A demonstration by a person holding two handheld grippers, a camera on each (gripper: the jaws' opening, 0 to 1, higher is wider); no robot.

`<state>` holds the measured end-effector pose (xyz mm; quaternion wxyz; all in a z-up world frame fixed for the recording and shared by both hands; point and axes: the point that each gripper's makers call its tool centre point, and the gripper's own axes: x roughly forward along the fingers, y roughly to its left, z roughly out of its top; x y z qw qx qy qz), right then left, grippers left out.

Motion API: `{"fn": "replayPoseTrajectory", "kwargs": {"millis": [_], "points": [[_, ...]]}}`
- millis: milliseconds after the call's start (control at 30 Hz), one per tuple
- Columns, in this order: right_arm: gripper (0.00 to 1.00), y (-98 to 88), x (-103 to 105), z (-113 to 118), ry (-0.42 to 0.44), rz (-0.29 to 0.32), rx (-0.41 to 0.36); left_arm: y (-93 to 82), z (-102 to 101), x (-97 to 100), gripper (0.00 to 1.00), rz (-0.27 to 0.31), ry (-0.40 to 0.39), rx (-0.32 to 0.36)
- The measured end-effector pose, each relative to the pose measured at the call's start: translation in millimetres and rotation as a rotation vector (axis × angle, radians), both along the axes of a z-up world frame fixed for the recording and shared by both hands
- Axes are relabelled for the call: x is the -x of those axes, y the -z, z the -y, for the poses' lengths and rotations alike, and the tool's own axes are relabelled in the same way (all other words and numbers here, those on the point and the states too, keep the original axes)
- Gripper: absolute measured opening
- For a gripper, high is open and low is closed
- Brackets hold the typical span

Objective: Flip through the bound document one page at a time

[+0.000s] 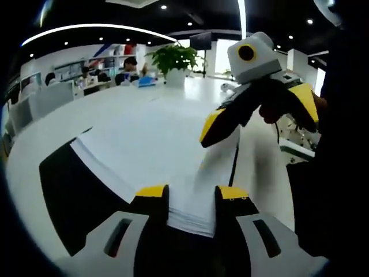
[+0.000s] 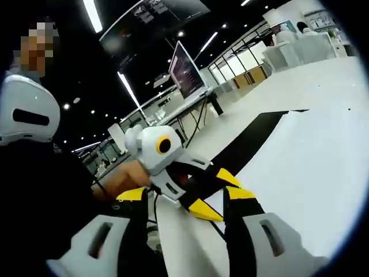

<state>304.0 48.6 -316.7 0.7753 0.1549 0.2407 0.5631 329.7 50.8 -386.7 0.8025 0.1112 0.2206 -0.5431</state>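
The left gripper [image 1: 192, 196] clamps the bound document [image 1: 155, 150] edge while the right gripper [image 1: 222, 130], perhaps closed on a page at 2 o'clock, lifts it; many pages remain.

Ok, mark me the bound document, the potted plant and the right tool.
bound document [image 1: 155, 150], left gripper view, on the bare white top page.
potted plant [image 1: 173, 60], left gripper view, on its green leaves.
right tool [image 1: 216, 130], left gripper view, at the yellow and black tips over the page.

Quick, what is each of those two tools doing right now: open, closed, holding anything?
Left tool: closed on the edge of the bound document.
Right tool: holding a lifted page.
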Motion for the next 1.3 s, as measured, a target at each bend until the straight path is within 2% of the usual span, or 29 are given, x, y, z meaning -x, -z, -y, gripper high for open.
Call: {"fn": "replayPoseTrajectory", "kwargs": {"millis": [100,200,300,433,467,533,600,667,867,933,1000,1200,1300], "points": [[0.44,5.0,-8,19,0.027,0.015,0.024,1.0,0,1.3,0.36,0.002,0.016,-0.021],[0.35,8.2,-8,33,0.007,0.031,0.058,1.0,-1,1.1,0.36,-0.008,0.019,-0.012],[0.28,5.6,-8,49,-0.018,0.116,0.107,0.8,0,1.9,0.37,-0.010,0.022,-0.019],[0.23,10.2,-10,66,-0.045,0.180,0.185,1.4,0,2.3,0.37,-0.008,0.036,-0.038],[0.23,8.5,-18,73,-0.016,0.222,0.198,1.5,0,2.2,0.37,-0.006,0.038,-0.037],[0.23,0.6,-35,84,0.075,0.285,0.172,1.6,0,2.3,0.37,-0.005,0.039,-0.030],[0.23,3.7,-45,96,0.121,0.292,0.184,1.7,0,2.0,0.37,0.000,0.038,-0.026],[0.19,12.8,-54,108,0.153,0.324,0.243,1.5,0,1.5,0.37,-0.009,0.029,-0.022],[0.19,21.9,-55,110,0.151,0.317,0.227,1.7,0,-0.1,0.36,-0.022,0.023,-0.042],[0.19,28.9,-57,110,0.144,0.337,0.266,2.0,-1,-0.7,0.35,-0.020,0.028,-0.040],[0.18,40.8,-58,113,0.135,0.323,0.314,1.5,-2,-1.7,0.34,-0.028,0.021,-0.024],[0.09,45.3,-65,119,0.156,0.322,0.306,1.5,-1,-1.3,0.34,-0.031,0.013,-0.025],[0.09,50.7,-68,121,0.174,0.311,0.316,1.7,-1,-0.4,0.35,-0.023,0.019,-0.028]]}}
